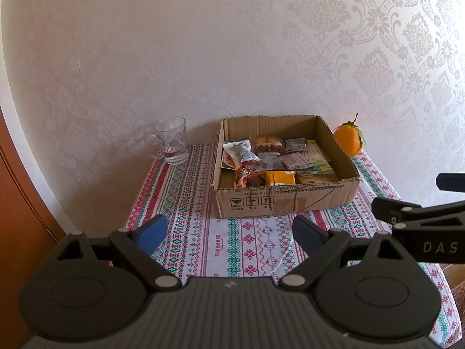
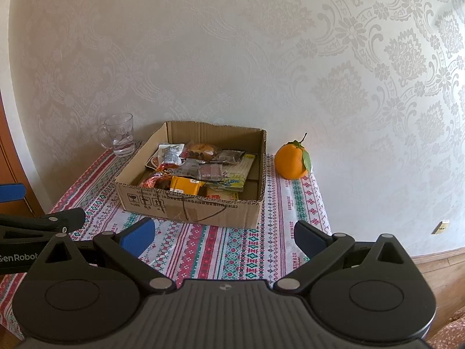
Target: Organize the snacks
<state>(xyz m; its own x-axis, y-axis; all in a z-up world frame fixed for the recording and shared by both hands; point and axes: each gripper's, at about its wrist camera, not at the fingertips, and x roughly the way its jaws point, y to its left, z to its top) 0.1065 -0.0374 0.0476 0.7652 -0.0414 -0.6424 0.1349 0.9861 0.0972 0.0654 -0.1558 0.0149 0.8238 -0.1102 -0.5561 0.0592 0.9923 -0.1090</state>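
Note:
A shallow cardboard box [image 1: 284, 200] stands at the back of the table and holds several snack packets [image 1: 261, 160], among them an orange carton [image 1: 280, 178] and a yellow packet. The box also shows in the right wrist view [image 2: 191, 210] with the snacks [image 2: 200, 168] inside. My left gripper [image 1: 229, 231] is open and empty, held above the tablecloth in front of the box. My right gripper [image 2: 225, 235] is open and empty too, also in front of the box. Each gripper shows at the edge of the other's view.
A glass mug [image 1: 171, 141] stands at the back left by the wall. An orange with a leaf [image 1: 348, 139] sits right of the box, also in the right wrist view [image 2: 292, 161]. A patterned tablecloth [image 1: 247, 247] covers the small table; a wooden door [image 1: 17, 203] is at left.

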